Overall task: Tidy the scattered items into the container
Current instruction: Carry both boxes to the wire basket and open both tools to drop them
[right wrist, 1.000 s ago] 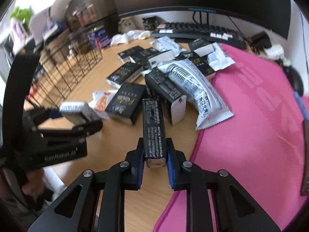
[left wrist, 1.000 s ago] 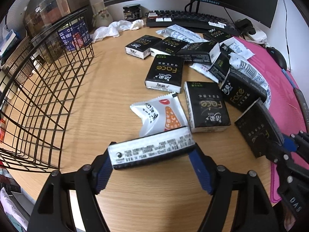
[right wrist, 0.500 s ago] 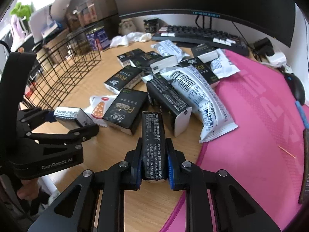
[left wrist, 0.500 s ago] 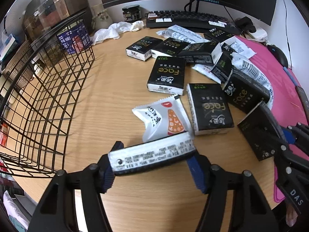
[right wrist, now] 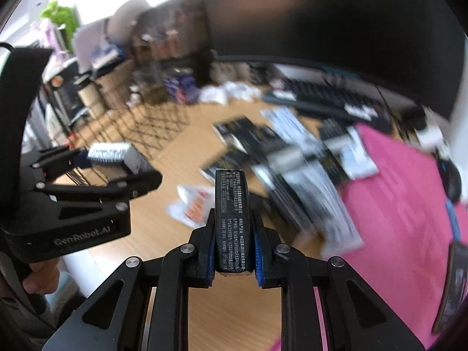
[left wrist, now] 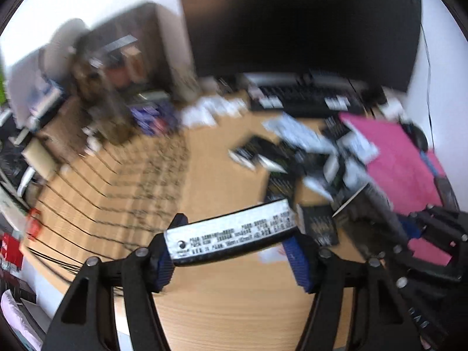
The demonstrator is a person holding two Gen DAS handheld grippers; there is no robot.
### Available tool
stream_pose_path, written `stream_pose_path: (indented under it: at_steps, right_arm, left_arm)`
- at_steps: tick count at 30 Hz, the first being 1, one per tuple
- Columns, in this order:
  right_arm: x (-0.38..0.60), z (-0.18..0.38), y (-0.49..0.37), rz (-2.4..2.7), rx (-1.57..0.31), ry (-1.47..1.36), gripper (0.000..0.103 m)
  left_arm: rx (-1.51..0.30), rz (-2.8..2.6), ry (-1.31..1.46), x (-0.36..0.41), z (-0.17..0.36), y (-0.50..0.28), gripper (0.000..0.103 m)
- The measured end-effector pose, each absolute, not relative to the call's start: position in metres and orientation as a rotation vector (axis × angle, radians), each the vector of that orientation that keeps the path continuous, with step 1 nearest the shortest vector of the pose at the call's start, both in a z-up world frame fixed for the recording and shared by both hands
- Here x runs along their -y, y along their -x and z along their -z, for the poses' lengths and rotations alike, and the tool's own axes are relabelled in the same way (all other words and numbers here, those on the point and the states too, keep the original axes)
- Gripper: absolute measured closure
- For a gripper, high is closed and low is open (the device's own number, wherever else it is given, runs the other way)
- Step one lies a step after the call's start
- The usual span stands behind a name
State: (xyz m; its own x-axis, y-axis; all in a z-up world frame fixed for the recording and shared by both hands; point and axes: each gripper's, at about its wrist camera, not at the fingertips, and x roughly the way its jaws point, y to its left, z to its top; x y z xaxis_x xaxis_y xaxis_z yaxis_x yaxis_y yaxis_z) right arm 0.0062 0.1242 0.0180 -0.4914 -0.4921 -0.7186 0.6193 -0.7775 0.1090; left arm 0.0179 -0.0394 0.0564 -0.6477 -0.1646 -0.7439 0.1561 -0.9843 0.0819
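Observation:
My left gripper (left wrist: 231,251) is shut on a black tissue pack (left wrist: 234,238), held crosswise with its white label end facing me, above the wooden desk. It also shows in the right wrist view (right wrist: 114,158). My right gripper (right wrist: 232,245) is shut on another black tissue pack (right wrist: 232,204), held edge-up. The black wire basket (left wrist: 96,187) stands at the left; it also shows in the right wrist view (right wrist: 146,122). Several black packs and white wrappers (right wrist: 292,158) lie scattered mid-desk. Both views are blurred.
A pink mat (right wrist: 409,204) covers the desk's right side. A keyboard (left wrist: 307,99) and a dark monitor (left wrist: 292,20) stand at the back. An orange-and-white sachet (right wrist: 193,201) lies near the right gripper. Shelves with clutter stand beyond the basket.
Both grippers have lifted with their packs and tilted up, so the monitor and shelves fill more of each view. The left gripper has swung towards the basket.

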Motion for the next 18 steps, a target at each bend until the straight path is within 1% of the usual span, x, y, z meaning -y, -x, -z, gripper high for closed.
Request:
stream_pose_path:
  at_steps: [4,8,14,17,18]
  right_arm:
    - [-0.073,-0.048,-0.009,2.184,-0.264,-0.907,0.084]
    - [-0.007,-0.067,-0.008,2.089,-0.275,-0.846,0.084]
    - [0.077,-0.055,-0.011,1.955,-0.291,-0.879,0.084]
    - [0.095,-0.049,-0.016,1.950,-0.321,-0.881,0.083]
    - [0.097,-0.048,-0.017,1.955,-0.330,-0.876,0.082]
  left_arm:
    - [-0.082,2.635,-1.141,0.094,-0.078,-0.028,0.033]
    - [-0.131,2.515,-1.094,0.153,-0.081,-0.038,0.033]
    - [-0.226,2.419,-1.109,0.209,-0.067,-0.043,0.033]
    - [-0.239,2.413,-1.134,0.218,-0.061,-0.041,0.032]
    - [-0.247,2.417,-1.131,0.219,-0.060,-0.041,0.030]
